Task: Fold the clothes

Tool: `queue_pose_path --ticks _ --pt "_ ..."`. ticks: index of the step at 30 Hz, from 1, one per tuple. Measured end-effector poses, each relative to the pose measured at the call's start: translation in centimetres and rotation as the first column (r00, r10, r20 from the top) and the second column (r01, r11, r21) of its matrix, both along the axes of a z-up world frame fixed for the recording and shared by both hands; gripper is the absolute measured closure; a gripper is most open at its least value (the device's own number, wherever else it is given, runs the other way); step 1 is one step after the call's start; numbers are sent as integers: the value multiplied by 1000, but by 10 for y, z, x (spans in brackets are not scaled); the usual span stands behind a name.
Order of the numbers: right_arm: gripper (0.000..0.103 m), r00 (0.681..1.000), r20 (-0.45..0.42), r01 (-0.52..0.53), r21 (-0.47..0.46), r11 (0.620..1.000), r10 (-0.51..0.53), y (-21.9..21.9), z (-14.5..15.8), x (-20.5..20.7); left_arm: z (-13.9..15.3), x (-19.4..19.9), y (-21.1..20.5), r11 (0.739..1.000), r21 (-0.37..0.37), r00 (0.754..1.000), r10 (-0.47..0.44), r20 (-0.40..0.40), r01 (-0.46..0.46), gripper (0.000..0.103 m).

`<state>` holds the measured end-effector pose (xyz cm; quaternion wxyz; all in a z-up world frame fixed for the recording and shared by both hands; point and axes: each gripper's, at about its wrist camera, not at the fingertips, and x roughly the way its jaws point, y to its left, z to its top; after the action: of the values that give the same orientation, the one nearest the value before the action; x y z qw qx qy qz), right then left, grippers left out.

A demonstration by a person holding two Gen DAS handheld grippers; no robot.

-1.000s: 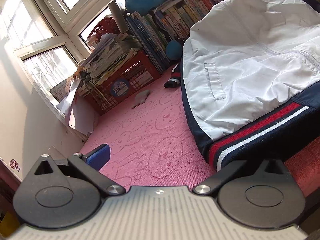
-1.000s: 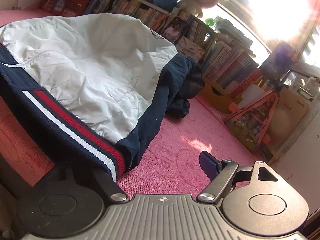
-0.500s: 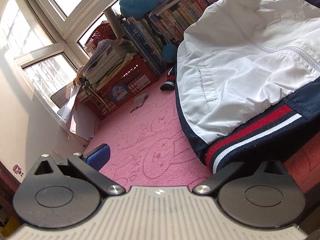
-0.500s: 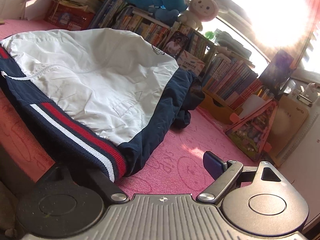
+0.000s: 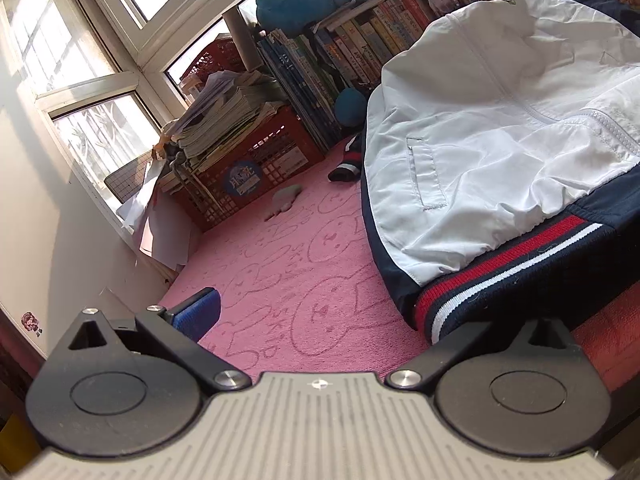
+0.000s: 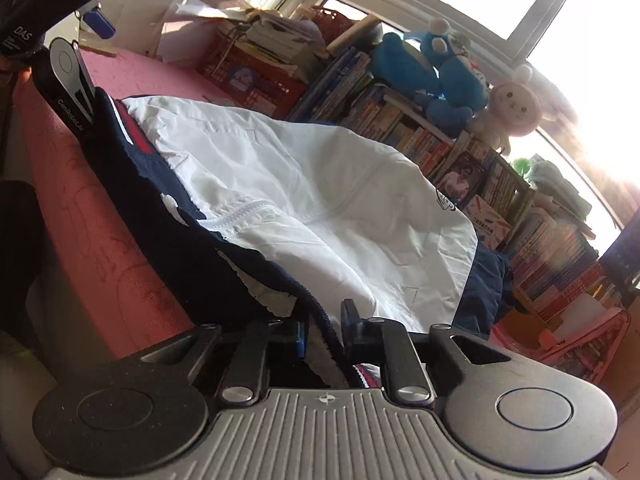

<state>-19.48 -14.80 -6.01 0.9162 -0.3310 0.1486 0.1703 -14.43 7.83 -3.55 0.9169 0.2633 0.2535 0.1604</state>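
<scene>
Navy jacket [image 6: 320,208] hem pinched inside right gripper [image 6: 324,332], jaws clamped

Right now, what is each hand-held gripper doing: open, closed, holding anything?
Left hand-held gripper: open, holding nothing.
Right hand-held gripper: closed on the jacket hem.

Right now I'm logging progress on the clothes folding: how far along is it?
Barely started. Done: the jacket lies spread on the pink blanket, no fold visible. In hand: the right gripper is shut on its striped hem; the left gripper stands open at the other hem corner. Left: every fold.
</scene>
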Motion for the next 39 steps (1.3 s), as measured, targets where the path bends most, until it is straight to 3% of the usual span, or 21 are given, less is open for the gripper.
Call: queue_pose_path --ticks 7,12,14,16,19,22,25,27,29,30,32,34,36,39 --pt "93 988 -53 143 -43 989 -145 -45 -6 1 0 -6 2 994 96 999 -42 -20 44 0" --pt "93 986 -64 150 -39 988 -152 -52 -11 6 -3 -9 2 988 94 989 -116 -91 125 0" --pt "93 986 -80 141 -31 990 -143 -58 -8 6 4 -10 10 985 21 979 -167 -119 171 0" --pt "92 988 -92 123 -45 991 -126 -64 -7 4 16 -5 26 978 -108 973 -191 -128 178 0" --pt "83 992 -58 102 -92 990 -108 -65 -11 2 30 3 50 934 -308 963 -230 -139 178 0" --pt "83 995 -5 99 -137 986 -101 -59 -20 2 24 7 63 902 -386 952 -267 -152 191 0" --pt "83 997 -4 81 -148 986 -83 -58 -19 2 18 -1 54 911 -335 936 -310 -166 242 0" --pt "81 996 -72 54 -86 995 -60 -68 -8 4 22 -5 52 901 -323 924 -350 -153 288 0" --pt "75 984 -175 42 27 999 -37 -84 10 9 31 -4 56 862 -381 905 -406 -128 333 0" --pt "65 974 -227 47 93 995 -25 -93 18 14 33 -2 59 843 -415 900 -422 -113 343 0" --pt "39 944 -330 60 225 973 18 -111 31 24 35 4 64 807 -476 889 -446 -104 350 0" --pt "35 902 -423 72 353 933 90 -131 38 35 32 11 69 774 -532 876 -468 -116 343 0" --pt "33 861 -489 99 429 898 139 -146 36 43 20 19 71 732 -602 841 -512 -175 320 0" --pt "25 792 -576 169 523 836 201 -165 27 49 4 19 60 740 -594 840 -508 -189 315 0"
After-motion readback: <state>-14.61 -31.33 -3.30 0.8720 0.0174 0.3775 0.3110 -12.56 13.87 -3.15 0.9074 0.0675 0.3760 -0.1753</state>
